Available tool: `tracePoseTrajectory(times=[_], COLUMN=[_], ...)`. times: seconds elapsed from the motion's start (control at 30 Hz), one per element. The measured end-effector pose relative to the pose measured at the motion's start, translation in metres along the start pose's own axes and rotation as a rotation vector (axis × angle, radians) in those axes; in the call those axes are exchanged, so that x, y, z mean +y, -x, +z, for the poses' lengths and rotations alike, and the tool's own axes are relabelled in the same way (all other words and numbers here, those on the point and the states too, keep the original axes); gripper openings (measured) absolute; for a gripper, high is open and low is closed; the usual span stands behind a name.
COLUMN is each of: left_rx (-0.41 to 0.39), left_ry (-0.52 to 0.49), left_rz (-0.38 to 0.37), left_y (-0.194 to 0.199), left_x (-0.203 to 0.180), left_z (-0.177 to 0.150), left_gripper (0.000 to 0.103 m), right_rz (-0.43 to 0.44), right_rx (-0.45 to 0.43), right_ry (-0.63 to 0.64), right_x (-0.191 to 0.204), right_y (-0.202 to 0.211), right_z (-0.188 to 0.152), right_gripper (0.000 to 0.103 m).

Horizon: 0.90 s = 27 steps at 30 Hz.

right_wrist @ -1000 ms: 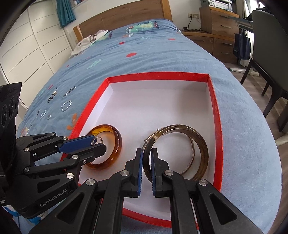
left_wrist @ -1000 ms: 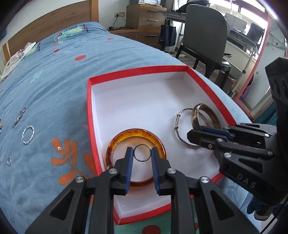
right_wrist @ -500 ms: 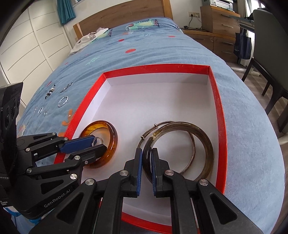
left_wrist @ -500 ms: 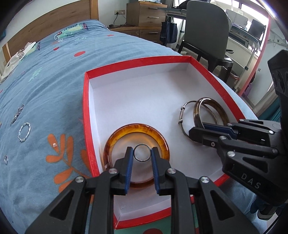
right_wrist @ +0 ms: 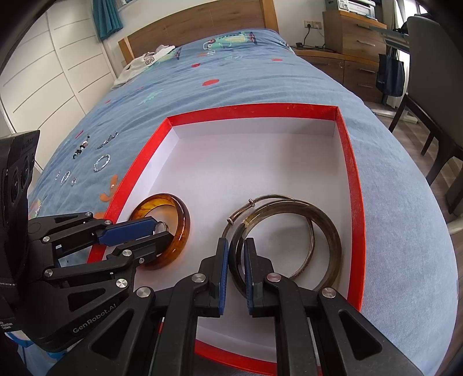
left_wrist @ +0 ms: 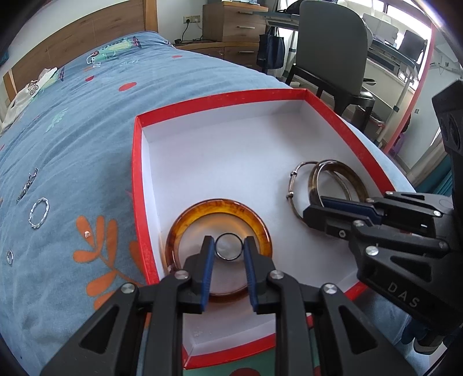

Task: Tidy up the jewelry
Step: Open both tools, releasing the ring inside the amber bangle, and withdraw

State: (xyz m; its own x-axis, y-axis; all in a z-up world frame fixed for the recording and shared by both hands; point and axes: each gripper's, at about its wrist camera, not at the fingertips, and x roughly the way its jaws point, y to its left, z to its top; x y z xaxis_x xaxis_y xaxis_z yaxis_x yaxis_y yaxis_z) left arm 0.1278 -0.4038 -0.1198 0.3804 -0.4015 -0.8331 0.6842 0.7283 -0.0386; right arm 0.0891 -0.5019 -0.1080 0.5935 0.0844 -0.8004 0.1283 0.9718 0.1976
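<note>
A red-rimmed white box lies on the blue bed. My left gripper is shut on a small silver ring and holds it over the middle of an amber bangle in the box; both show in the right wrist view, the amber bangle too. My right gripper is shut on a dark olive bangle in the box's right part, over a thin silver bangle. The left wrist view shows the right gripper, the olive bangle and the silver bangle.
Several small silver rings and chains lie loose on the blue cover left of the box, also in the right wrist view. A grey chair and a wooden dresser stand beyond the bed's right edge. White cloth lies near the headboard.
Both grippers have come lower toward the box floor with their loads. The olive bangle has tipped down flatter onto the silver bangle.
</note>
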Motion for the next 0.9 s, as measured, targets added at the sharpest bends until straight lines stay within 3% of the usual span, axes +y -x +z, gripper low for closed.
tracePoseTrajectory(times=[0.47, 0.9], left_rx=[-0.003, -0.125], left_ry=[0.012, 0.056], left_rz=[-0.024, -0.009], left_y=[0.017, 0.088], left_x=[0.001, 0.026], left_z=[0.001, -0.007], left_gripper=[0.027, 0.027], right_rz=[-0.018, -0.024], right_rx=[-0.018, -0.098], right_ry=[-0.001, -0.002], right_x=[-0.001, 0.024], right_y=[0.019, 0.070], right_z=[0.001, 0.002], right_gripper=[0.020, 0.020])
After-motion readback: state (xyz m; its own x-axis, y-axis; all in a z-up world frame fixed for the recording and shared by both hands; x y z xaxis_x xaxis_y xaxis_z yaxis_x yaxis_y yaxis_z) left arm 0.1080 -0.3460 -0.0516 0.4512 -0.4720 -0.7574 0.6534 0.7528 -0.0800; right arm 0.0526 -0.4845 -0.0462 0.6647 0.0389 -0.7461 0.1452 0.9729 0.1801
